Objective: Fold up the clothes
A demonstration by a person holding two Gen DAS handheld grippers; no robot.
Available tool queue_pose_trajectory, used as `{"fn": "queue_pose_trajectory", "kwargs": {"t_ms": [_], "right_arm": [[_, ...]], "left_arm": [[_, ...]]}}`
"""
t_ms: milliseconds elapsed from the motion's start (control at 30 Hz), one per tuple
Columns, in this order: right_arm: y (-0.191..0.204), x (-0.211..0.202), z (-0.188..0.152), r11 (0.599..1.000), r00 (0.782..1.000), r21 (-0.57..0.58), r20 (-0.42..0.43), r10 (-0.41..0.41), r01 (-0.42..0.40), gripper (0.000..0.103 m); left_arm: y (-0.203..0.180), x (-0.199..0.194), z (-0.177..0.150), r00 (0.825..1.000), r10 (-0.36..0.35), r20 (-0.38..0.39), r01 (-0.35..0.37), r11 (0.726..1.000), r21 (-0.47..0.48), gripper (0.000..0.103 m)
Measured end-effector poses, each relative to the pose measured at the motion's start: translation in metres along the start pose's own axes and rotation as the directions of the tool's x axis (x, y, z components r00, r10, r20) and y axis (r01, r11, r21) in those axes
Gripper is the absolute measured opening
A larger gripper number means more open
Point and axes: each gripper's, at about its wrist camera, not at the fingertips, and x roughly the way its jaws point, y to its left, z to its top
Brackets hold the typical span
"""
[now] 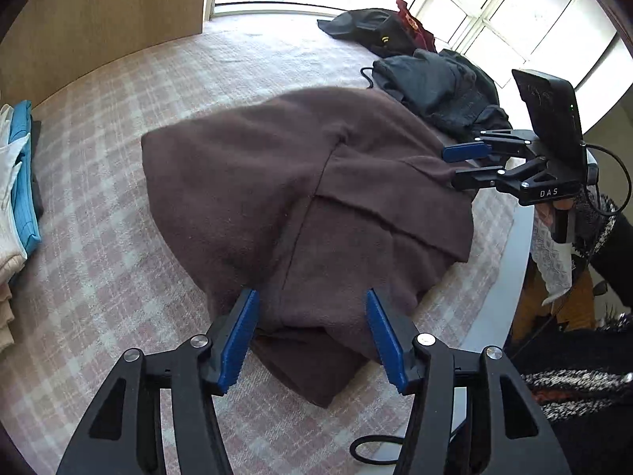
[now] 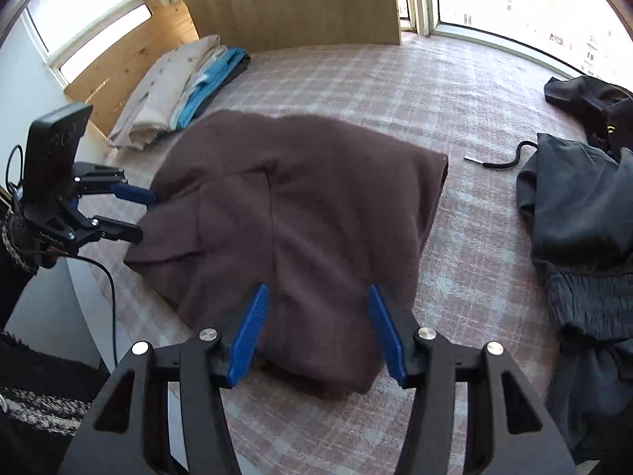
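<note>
Left gripper (image 1: 312, 336): fingers spread wide, nothing between them, poised over the near end of the brown garment.
Right gripper (image 2: 316, 332): fingers likewise wide apart and empty, above the garment's near edge.
Brown garment (image 1: 300, 198): lies mid-surface on the checked cloth (image 1: 118, 277), doubled over in several layers with seams and overlapping flaps showing; a compact bundle, edges uneven. Judged folded in part at least; whether another fold or only a tidy-up is due cannot be told.
Folded stack (image 2: 178, 91): cream, white, blue and dark pieces, beside the wooden panel (image 2: 285, 0), apart from the garment. Reads as finished items.
Dark heap (image 2: 581, 213): loose, crumpled clothes on the other side; these look unfolded, so work appears to be left.
</note>
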Motion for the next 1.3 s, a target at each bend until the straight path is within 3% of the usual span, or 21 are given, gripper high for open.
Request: {"fn": "queue_pose_trajectory", "kwargs": {"t_ms": [100, 167, 300, 367, 400, 500, 600, 733, 833, 900, 967, 1033, 1100, 1167, 1233, 1300], "right_arm": [[-0.01, -0.021, 0.032, 0.996, 0.99, 0.083, 0.127, -0.056, 0.045, 0.047], [-0.016, -0.014, 0.055, 0.991, 0.985, 0.117, 0.15, -0.09, 0.072, 0.013], [-0.026, 0.034, 0.086, 0.988, 0.995, 0.152, 0.084, -0.046, 0.033, 0.011], [-0.029, 0.068, 0.087, 0.988, 0.995, 0.116, -0.02, -0.097, 0.098, 0.011], [-0.034, 0.084, 0.085, 0.986, 0.99, 0.103, -0.074, -0.121, 0.128, 0.006], [-0.061, 0.086, 0.08, 0.976, 0.998, 0.214, -0.06, -0.021, 0.034, 0.0], [-0.048, 0.059, 0.073, 0.983, 0.999, 0.185, -0.037, -0.016, 0.023, 0.005], [-0.017, 0.027, 0.042, 0.989, 0.999, 0.15, -0.047, 0.01, -0.003, 0.007], [-0.008, 0.033, 0.0, 0.987, 0.996, 0.16, -0.091, 0.005, 0.01, 0.016], [-0.012, 0.036, -0.019, 0.983, 0.999, 0.184, -0.04, 0.029, -0.021, 0.017], [-0.019, 0.03, -0.018, 0.975, 0.998, 0.22, -0.045, 0.044, -0.033, 0.015], [-0.016, 0.015, -0.015, 0.974, 0.999, 0.226, -0.04, 0.011, -0.002, 0.016], [-0.003, -0.006, -0.016, 0.985, 1.0, 0.171, 0.002, -0.006, 0.005, 0.017], [0.005, -0.008, -0.021, 0.988, 1.0, 0.156, -0.024, -0.013, 0.017, 0.021], [0.003, 0.004, -0.03, 0.987, 0.996, 0.157, -0.085, -0.025, 0.038, 0.026], [-0.006, 0.002, -0.036, 0.976, 0.997, 0.218, -0.071, -0.006, 0.021, 0.026]], "left_arm": [[0.012, -0.019, 0.034, 0.995, 0.03, 0.098, -0.031, 1.0, 0.003, 0.054], [0.025, -0.019, 0.06, 0.985, 0.084, 0.148, -0.08, 0.996, -0.031, 0.054], [0.055, 0.013, 0.086, 0.99, 0.064, 0.123, -0.049, 0.991, -0.122, 0.052], [0.063, 0.03, 0.084, 0.994, 0.069, 0.087, -0.057, 0.99, -0.129, 0.052], [0.067, 0.036, 0.08, 0.995, 0.074, 0.07, -0.065, 0.99, -0.126, 0.05], [0.077, 0.053, 0.069, 0.995, 0.093, 0.022, -0.09, 0.989, -0.121, 0.048], [0.078, 0.028, 0.063, 0.99, 0.144, 0.004, -0.14, 0.969, -0.204, 0.046], [0.05, 0.026, 0.025, 0.993, 0.109, -0.051, -0.116, 0.98, -0.163, 0.047], [0.028, 0.025, -0.003, 0.992, 0.084, -0.093, -0.096, 0.986, -0.133, 0.052], [0.016, 0.024, -0.021, 0.991, 0.063, -0.116, -0.078, 0.989, -0.123, 0.056], [0.033, 0.021, -0.034, 0.998, -0.009, -0.058, -0.006, 0.967, -0.255, 0.06], [0.037, 0.002, -0.034, 0.998, 0.005, -0.058, -0.024, 0.946, -0.323, 0.057], [0.022, -0.022, -0.034, 0.998, 0.056, 0.003, -0.053, 0.963, -0.265, 0.056], [0.009, -0.034, -0.032, 0.996, 0.084, 0.028, -0.075, 0.971, -0.226, 0.057], [0.013, -0.026, -0.03, 0.997, 0.07, 0.025, -0.06, 0.955, -0.291, 0.058], [0.018, -0.018, -0.028, 0.998, 0.057, 0.021, -0.046, 0.934, -0.354, 0.058]]}}
